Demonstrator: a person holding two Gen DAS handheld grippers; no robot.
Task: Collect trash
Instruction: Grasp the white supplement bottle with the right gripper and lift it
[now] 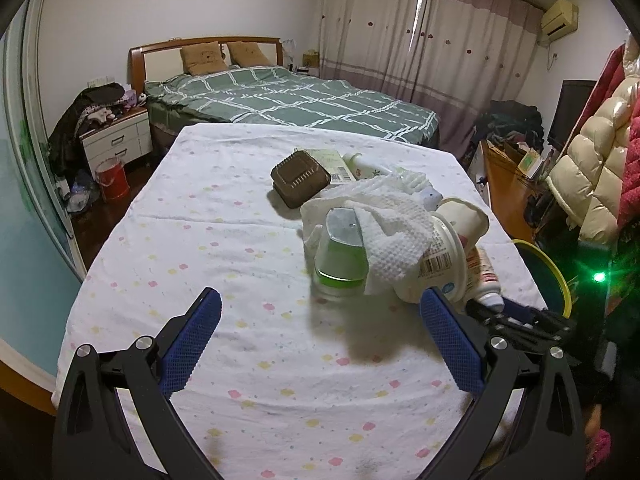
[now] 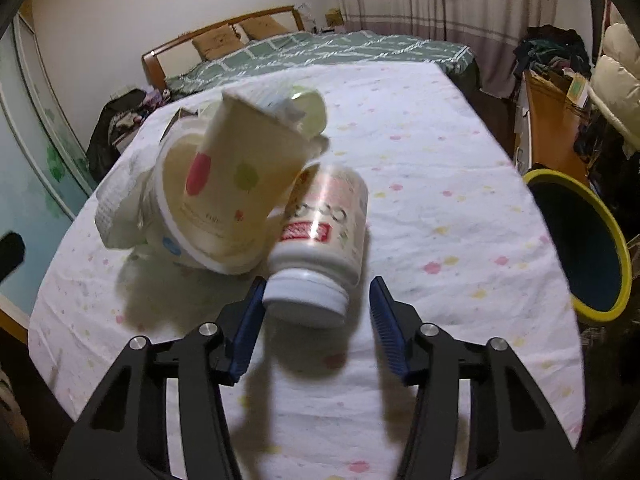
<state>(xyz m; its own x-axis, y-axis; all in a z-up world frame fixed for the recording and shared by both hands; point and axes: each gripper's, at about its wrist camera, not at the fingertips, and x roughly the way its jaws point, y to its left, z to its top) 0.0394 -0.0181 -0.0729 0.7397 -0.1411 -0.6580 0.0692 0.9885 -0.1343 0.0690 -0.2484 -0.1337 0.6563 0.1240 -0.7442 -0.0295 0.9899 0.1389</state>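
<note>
Two grippers work over a table draped in a white cloth dotted with pastel flowers (image 1: 224, 216). The right gripper (image 2: 316, 300), black-framed with ribbed blue pads, straddles the cap end of a white plastic bottle with a red label (image 2: 324, 240), which lies on its side. The left pad sits right against the screw cap, the right pad stands clear of it, so nothing is clenched; the jaws are only partly spread. Leaning over that bottle is a cream paper cup with pink and green dots (image 2: 248, 168), tipped against a round white plastic tub (image 2: 180, 236) with a barcode on its wall.

To the left, the left gripper (image 1: 320, 300) hangs wide open and empty above the cloth, near a clear angular container holding green liquid (image 1: 340, 256). A waffle-textured white paper towel (image 1: 396, 224) slumps across that container and the tub. Farther back lies a dark brown square ribbed box (image 1: 301, 178) beside a flat printed carton (image 1: 336, 162). At the table's right edge stands a round bin with a yellow rim (image 2: 576, 240), dark inside.
</note>
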